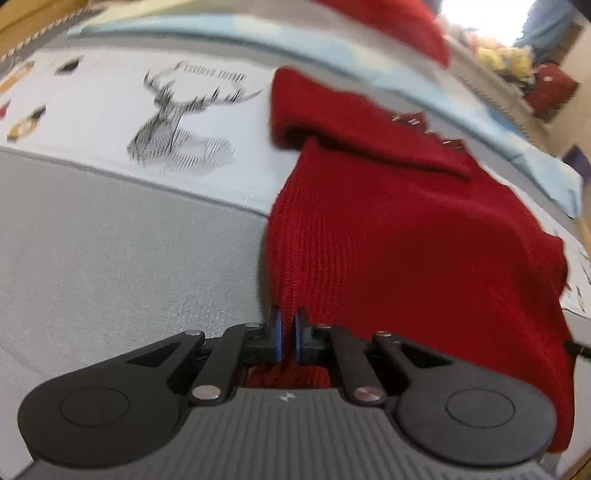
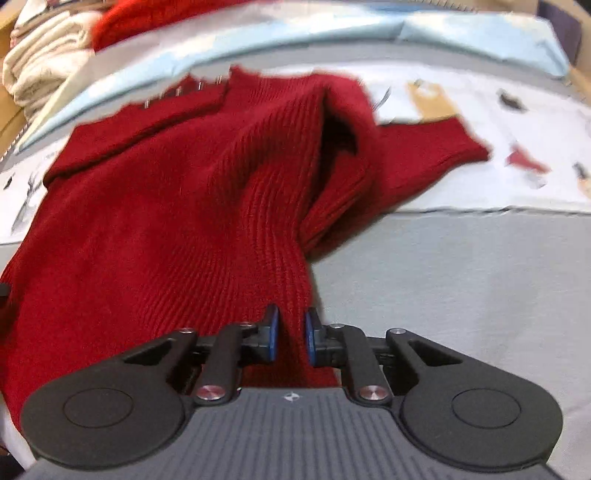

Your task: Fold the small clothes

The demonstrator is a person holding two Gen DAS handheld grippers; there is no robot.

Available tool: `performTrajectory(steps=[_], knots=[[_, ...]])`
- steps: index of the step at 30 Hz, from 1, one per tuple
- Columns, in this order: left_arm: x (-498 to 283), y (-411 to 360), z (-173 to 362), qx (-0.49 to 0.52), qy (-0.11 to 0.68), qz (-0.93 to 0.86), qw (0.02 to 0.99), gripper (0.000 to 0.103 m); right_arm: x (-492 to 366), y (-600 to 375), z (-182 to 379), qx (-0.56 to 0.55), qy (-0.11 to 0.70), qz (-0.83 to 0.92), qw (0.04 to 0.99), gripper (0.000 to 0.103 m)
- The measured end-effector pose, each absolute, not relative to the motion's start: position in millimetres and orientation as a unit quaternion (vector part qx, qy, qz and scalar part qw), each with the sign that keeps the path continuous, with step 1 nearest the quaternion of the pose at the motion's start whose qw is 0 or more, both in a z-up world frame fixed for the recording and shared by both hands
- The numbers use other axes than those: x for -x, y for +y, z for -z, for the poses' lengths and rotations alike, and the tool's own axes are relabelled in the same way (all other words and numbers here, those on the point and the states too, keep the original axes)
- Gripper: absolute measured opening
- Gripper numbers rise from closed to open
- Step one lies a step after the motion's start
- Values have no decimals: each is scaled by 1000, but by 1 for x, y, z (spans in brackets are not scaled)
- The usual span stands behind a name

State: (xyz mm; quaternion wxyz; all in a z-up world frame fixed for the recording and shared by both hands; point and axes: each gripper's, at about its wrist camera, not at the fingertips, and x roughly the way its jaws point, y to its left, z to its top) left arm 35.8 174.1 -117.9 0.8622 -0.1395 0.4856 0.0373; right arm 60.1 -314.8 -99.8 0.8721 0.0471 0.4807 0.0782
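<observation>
A red knitted sweater (image 1: 388, 236) lies spread on a grey cloth-covered surface (image 1: 110, 258), its sleeve folded across near the top. My left gripper (image 1: 288, 325) is shut on the sweater's near left edge, knit pinched between the blue pads. In the right wrist view the same red sweater (image 2: 166, 221) bunches into a ridge that runs down to my right gripper (image 2: 291, 328), which is shut on the near right edge of the knit. A loose sleeve (image 2: 436, 155) reaches out to the right.
A white cloth with a deer print (image 1: 177, 118) and small motifs lies under the sweater's far part. A light blue fabric strip (image 2: 480, 37) runs behind it. Cream folded clothes (image 2: 40, 62) and another red garment (image 1: 391, 26) sit at the back.
</observation>
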Motion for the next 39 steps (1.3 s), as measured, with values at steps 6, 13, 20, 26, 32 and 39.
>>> performTrajectory(steps=[6,13,20,26,32,39], knots=[[-10,177,121,141,518,-66,841,7,-31,-356,81,-81,481,-12,873,6],[-22,127,106,44,468,-57,881,30,-20,-329,73,-50,420,-61,904,30],[-43,76,160,61,557,7,828,55,-29,-317,122,-21,513,-59,856,49],[-62,43,114,60,474,18,878,59,-48,-354,71,-137,397,-29,907,50],[-90,18,102,56,412,3,909,63,-77,-392,74,-248,352,52,901,49],[-107,10,102,62,377,6,924,65,-99,-396,97,-300,370,56,878,48]])
